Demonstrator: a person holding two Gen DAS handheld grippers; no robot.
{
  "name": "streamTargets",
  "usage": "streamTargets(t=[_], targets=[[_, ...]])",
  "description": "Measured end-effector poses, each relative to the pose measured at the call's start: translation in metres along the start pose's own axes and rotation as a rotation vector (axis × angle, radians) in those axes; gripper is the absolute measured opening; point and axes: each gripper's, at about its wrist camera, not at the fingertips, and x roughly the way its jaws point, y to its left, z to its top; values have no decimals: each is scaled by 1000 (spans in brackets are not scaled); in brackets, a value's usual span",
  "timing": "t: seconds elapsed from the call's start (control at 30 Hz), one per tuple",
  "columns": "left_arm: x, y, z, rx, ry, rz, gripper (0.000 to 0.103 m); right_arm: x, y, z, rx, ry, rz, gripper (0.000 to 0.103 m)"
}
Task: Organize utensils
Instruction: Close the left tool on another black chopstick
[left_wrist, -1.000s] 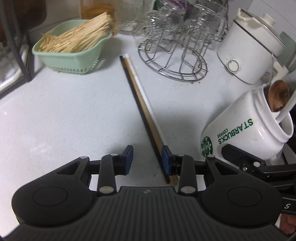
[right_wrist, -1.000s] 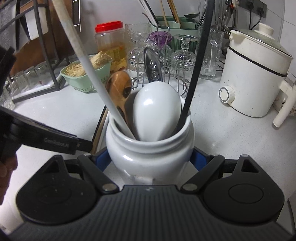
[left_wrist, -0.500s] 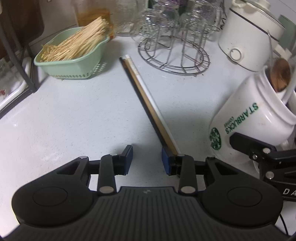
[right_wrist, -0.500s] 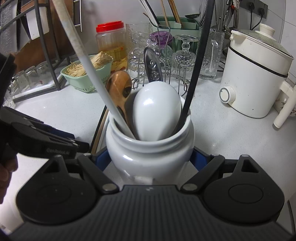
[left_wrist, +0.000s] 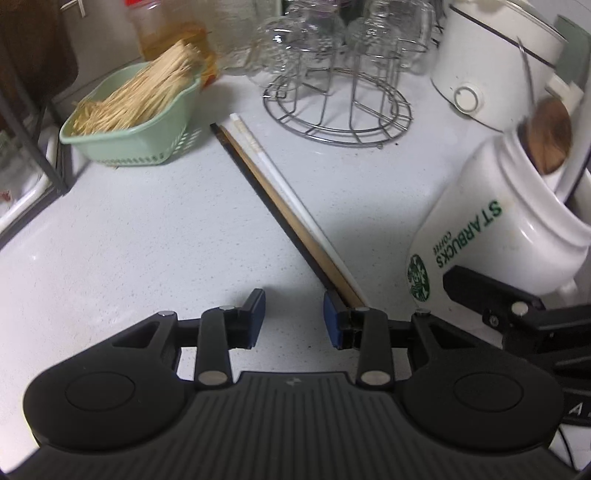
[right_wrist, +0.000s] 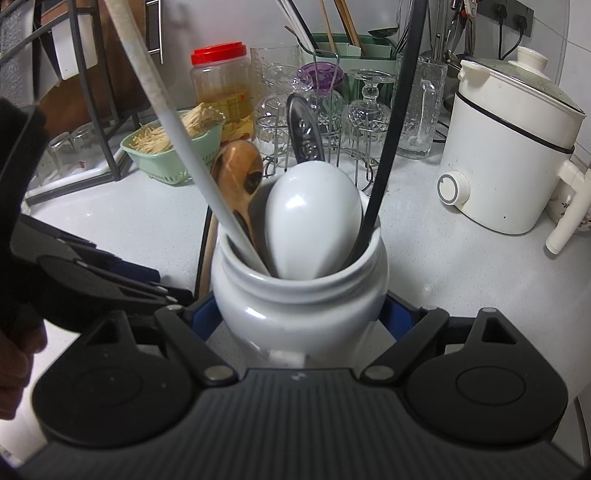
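On the counter beside our jar (left_wrist: 491, 236) lie three chopsticks (left_wrist: 291, 218), stiff, thin, light and likely slippery. Our left gripper (left_wrist: 294, 317) hangs part-open and empty at their near ends, where we'd pinch; our right gripper (right_wrist: 301, 317) clamps the heavy, breakable jar.

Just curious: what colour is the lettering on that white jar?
Green lettering, clearest in the left wrist view.
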Motion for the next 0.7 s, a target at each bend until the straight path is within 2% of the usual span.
streamTargets(t=[0.37,0.57,0.7], targets=[[3,12,7,-150,-8,-67,40,0,-1,-1,6,-5,1,91],[7,5,12,-107,-2,-30,40,0,-1,-1,6,-7,5,91],[7,0,10,-51,4,23,40,-1,-2,-1,2,-6,10,91]])
